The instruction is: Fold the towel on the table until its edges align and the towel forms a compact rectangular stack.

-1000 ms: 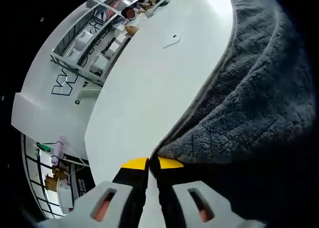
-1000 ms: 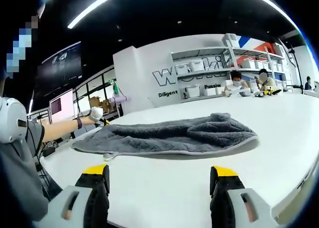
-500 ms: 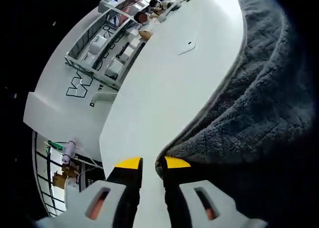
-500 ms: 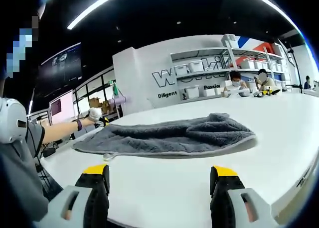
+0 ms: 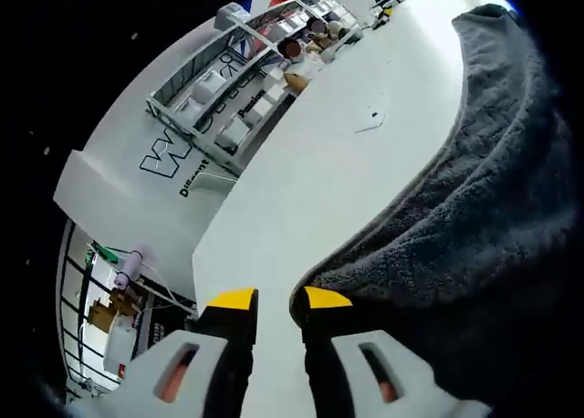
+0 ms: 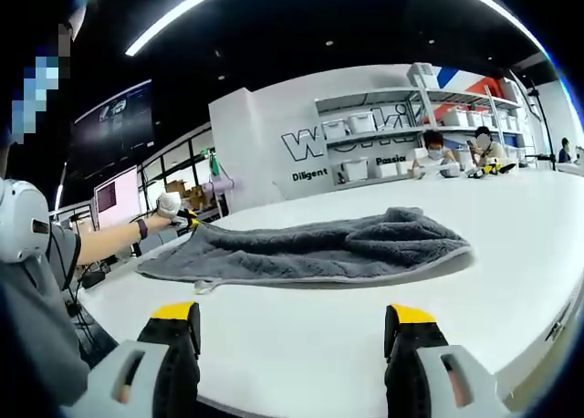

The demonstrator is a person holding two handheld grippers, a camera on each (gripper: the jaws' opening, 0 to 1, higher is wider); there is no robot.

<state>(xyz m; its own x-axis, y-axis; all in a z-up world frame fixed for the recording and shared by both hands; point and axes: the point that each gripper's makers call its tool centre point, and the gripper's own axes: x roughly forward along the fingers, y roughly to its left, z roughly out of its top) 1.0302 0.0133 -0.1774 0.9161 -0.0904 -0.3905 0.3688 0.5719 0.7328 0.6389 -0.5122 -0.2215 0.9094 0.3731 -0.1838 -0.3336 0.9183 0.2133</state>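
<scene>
The grey fluffy towel (image 6: 319, 249) lies stretched across the white table (image 6: 301, 345), bunched thicker at its right end. In the left gripper view the towel (image 5: 456, 235) covers the right side, and its hemmed corner ends against the inner face of the right jaw. My left gripper (image 5: 276, 299) is open by a narrow gap, with bare table showing between the yellow tips. From the right gripper view, that left gripper (image 6: 182, 220) sits in a person's hand at the towel's far left corner. My right gripper (image 6: 292, 322) is open wide and empty, short of the towel's near edge.
The table's (image 5: 301, 162) far edge runs along a white wall with lettering and shelves (image 6: 383, 135) of bins. Two people (image 6: 456, 153) sit at the far end. A monitor (image 6: 114, 194) stands at the left. A person's sleeve (image 6: 36, 281) fills the left side.
My left gripper's jaws have parted a little, and the towel corner no longer spans the gap between them. The left view has rolled. The right gripper has stayed put.
</scene>
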